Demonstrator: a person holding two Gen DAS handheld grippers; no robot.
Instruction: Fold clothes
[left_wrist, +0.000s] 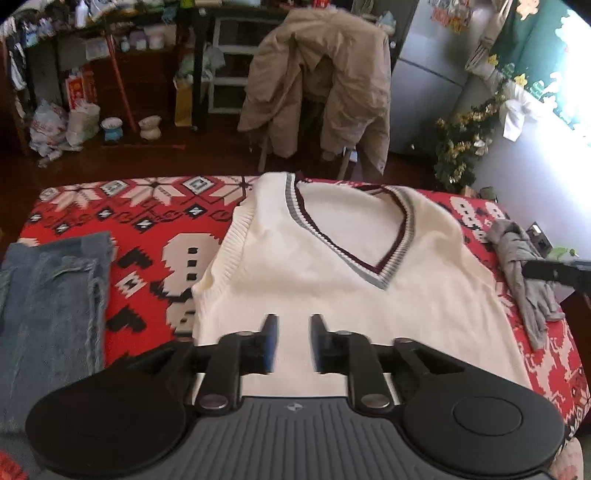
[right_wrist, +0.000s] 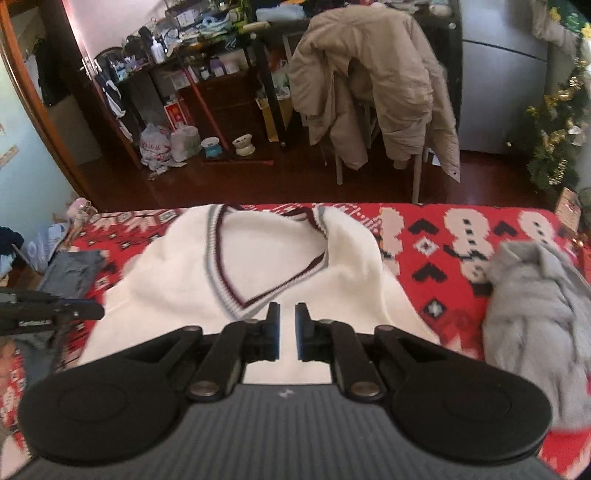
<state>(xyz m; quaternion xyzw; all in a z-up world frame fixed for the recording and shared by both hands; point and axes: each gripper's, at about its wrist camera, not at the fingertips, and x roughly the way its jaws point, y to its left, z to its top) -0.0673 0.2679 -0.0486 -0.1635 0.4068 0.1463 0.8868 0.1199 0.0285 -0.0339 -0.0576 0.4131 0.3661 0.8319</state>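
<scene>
Table cover (left_wrist: 147, 229), red with a white and black knitted-style pattern: spread over the whole work surface, bearing all the clothes

Vest (left_wrist: 332, 266), cream knit with a V-neck trimmed in grey and maroon: lies flat at the centre of the cover, neck at the far edge, hem towards the near side

Jeans (left_wrist: 48, 306), blue denim: folded, at the left near part of the cover, apart from the vest

Grey garment (right_wrist: 535, 317): crumpled in a heap at the right side of the cover, just beside the vest

Left gripper (left_wrist: 291, 343): over the near middle of the vest, jaws parted by a moderate gap with bare cream knit showing between them, nothing held; whether the tips touch the fabric cannot be told

Right gripper (right_wrist: 287, 332): over the vest just near of the point of the V-neck, jaws parted by a narrow gap, nothing held; contact with the fabric cannot be told
</scene>
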